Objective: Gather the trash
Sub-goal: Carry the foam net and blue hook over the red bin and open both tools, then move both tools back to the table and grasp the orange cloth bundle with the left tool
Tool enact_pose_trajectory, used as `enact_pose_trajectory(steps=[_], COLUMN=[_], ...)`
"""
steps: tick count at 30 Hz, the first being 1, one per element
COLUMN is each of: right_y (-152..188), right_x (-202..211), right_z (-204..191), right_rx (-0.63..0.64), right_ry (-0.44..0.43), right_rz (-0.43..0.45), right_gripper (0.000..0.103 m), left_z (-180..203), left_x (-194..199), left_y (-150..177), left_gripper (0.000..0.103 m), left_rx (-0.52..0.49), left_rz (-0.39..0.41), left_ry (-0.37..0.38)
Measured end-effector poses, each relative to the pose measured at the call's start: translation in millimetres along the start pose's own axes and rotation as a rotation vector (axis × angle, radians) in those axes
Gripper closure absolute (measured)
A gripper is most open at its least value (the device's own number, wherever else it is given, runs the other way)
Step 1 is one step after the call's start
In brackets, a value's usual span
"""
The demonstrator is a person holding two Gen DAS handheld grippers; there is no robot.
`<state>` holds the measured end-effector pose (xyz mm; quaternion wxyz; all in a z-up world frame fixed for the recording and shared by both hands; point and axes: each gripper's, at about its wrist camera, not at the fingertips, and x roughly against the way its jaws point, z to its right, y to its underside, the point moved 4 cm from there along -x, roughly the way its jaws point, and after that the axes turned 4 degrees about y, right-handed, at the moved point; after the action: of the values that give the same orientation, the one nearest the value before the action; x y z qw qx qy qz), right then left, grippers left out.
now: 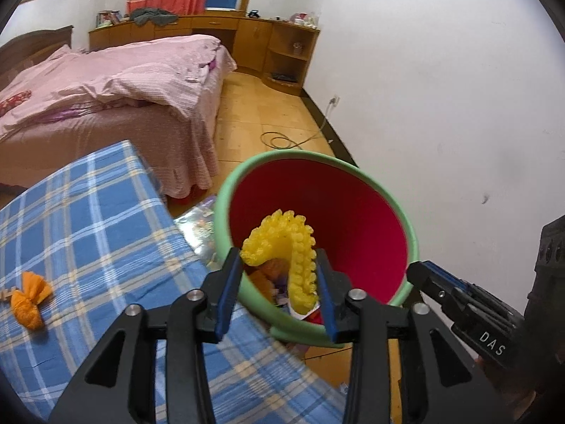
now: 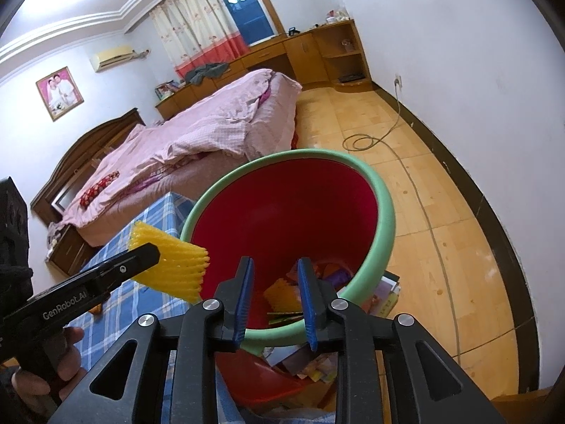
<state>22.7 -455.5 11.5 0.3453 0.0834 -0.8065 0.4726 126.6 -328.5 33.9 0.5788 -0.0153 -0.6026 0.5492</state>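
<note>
A red bin with a green rim [image 1: 411, 233] [image 2: 383, 212] stands beside a table with a blue checked cloth [image 1: 106, 219] [image 2: 166, 212]. My left gripper [image 1: 280, 268] [image 2: 155, 251] is shut on a yellow foam fruit net [image 1: 282, 240] [image 2: 176, 265] and holds it over the bin's near rim. My right gripper [image 2: 275, 265] [image 1: 418, 272] is open and empty, its jaws over the bin's near edge. Several scraps of trash [image 2: 282, 296] lie inside the bin. An orange crumpled wrapper [image 1: 30, 300] lies on the cloth at the left.
A bed with pink covers [image 1: 106, 81] [image 2: 197, 127] stands behind the table. Wooden cabinets [image 1: 275, 46] line the far wall. A cable [image 2: 370, 137] coils on the wooden floor. Magazines [image 2: 385, 293] lie on the floor by the bin.
</note>
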Motion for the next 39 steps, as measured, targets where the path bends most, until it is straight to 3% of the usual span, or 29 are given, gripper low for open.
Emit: enact_pose_trajectory(steps=[4, 11, 13, 17, 20, 32, 39], right_y=[0, 1, 2, 4, 7, 20, 28], right_x=[1, 0, 0, 3, 3, -4, -17], right_z=[4, 7, 7, -2, -11, -58, -78], right_rx=[-0.009, -0.017, -0.018, -0.004, 0.007, 0.077, 0.119], right_ry=[0.004, 0.007, 0.004, -0.01, -0.019, -0.063, -0.068], right_rz=[0.003, -0.005, -0.007, -0.01, -0.016, -0.056, -0.091], right_gripper=[0.071, 0.068, 0.063, 0.061, 0.05, 0.047, 0.047], left_z=[9, 7, 4, -12, -29, -127, -183], left_x=[-5, -2, 3, 16, 27, 67, 81], left_y=[0, 2, 3, 8, 14, 34, 48], left_gripper=[0.04, 0.04, 0.04, 0.04, 0.04, 0.04, 0.04], left_rx=[-0.029, -0.031, -0.027, -0.017, 0.011, 0.175, 0.276], left_rz=[-0.004, -0.001, 0.004, 0.008, 0.011, 0.03, 0.036], left_ry=[-0.009, -0.029, -0.039, -0.098, -0.136, -0.327, -0.393])
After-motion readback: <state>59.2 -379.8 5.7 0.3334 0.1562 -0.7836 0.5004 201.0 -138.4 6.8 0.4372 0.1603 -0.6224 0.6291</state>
